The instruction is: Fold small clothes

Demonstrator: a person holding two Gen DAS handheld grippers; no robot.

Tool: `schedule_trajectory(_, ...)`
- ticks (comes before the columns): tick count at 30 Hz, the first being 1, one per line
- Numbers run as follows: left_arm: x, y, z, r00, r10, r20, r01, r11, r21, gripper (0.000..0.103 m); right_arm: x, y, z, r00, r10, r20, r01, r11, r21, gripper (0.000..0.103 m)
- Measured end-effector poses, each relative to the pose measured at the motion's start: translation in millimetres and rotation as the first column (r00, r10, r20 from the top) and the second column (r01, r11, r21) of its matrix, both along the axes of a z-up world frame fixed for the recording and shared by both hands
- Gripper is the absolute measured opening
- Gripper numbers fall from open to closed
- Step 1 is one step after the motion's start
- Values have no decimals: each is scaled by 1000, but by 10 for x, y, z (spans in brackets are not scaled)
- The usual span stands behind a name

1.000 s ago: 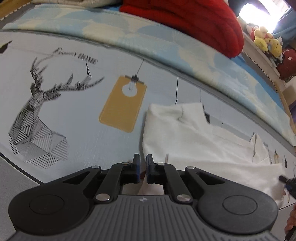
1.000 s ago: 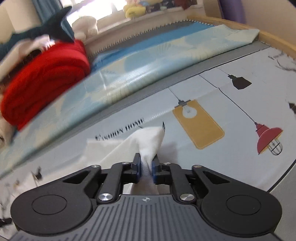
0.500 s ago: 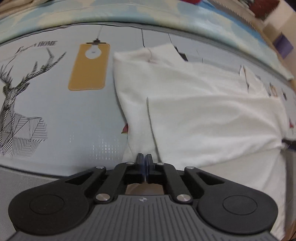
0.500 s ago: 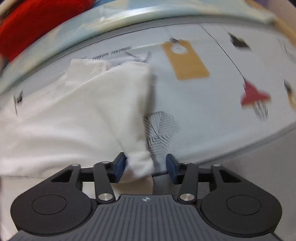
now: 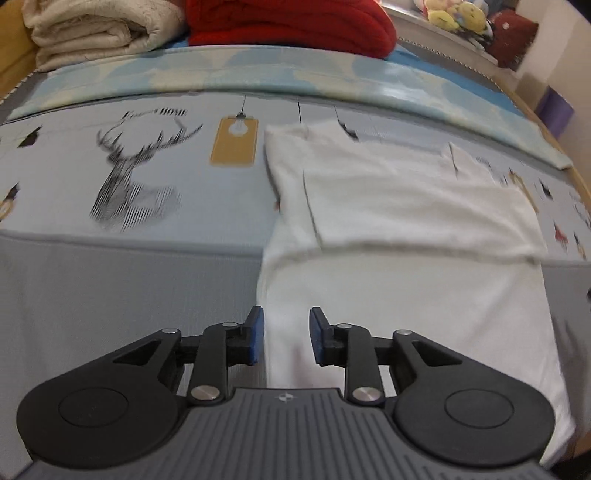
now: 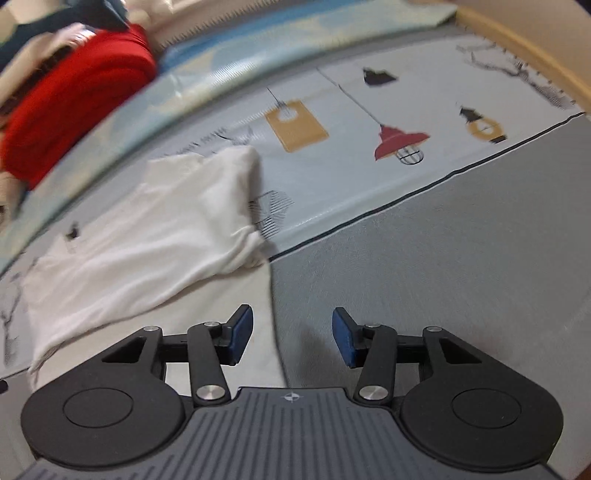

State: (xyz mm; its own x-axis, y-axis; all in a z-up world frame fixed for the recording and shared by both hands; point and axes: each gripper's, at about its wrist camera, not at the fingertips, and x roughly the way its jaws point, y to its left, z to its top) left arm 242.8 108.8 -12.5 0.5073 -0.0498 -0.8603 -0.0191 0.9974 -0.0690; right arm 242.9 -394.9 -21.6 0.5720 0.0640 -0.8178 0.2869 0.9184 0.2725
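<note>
Your left gripper [image 5: 283,334] is opening as you hover over the near part of the white garment [image 5: 406,221]; the garment's left edge is running under the gap between the blue pads [image 5: 256,334], but they are not pressing on it, so you are holding nothing. Your right gripper [image 6: 292,334] is standing about half open and empty, with the garment's right edge [image 6: 273,325] passing below and just left of the gap, and the grey band of the bed cover [image 6: 443,266] lying to its right.

Just beyond both grippers, a folded-down upper layer is lying across the garment's middle, its edge reasonably straight in the left view but bunching at the right corner [image 6: 255,243] in the right view. I judge that one fold is laid and the next is to come, probably on the near portion.

To do it well, you are wanting matched grips: lower each gripper onto its own side edge, level with the other, and take hold of the cloth there before you lift. Smoothing that bunched corner first would help the next layer lie flat.

Farther ahead, the printed panel with the deer [image 5: 136,184] and the lamps [image 6: 400,142] is lying flat, and past it a red blanket [image 5: 291,22] is piled by the bed's far side.
</note>
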Motion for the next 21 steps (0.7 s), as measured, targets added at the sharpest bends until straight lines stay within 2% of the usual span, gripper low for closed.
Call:
schedule_trajectory(4,-697,-47,-110,999,-4,40,4,1000,2,31,-567,148,71,997,41,63,-40,999,-13,50)
schedule_trajectory(7,-1168,-23,-280,998,13,55,-12,1000,-27,31,-1002,238,52,990,84,117,-80,996,-37,50)
schedule_trajectory(11,-1559,-9,-374,999,42,24,-41,998,-53,31,-1498,305,-145,990,97,103,-92,994,-53,47)
schedule_trajectory(16,-1726,19,-291,999,33,40,-31,998,-54,31,-1838,385,-317,997,52,53,-51,999,-20,44)
schedule_trajectory(19,-1776,69,-262,998,45,36,-42,997,-69,31,-1890,427,-270,994,69,86,-65,996,-53,44)
schedule_trajectory(21,-1774,99,-281,998,58,24,-56,995,-81,32,-1910,424,-313,996,61,69,-56,996,-73,44)
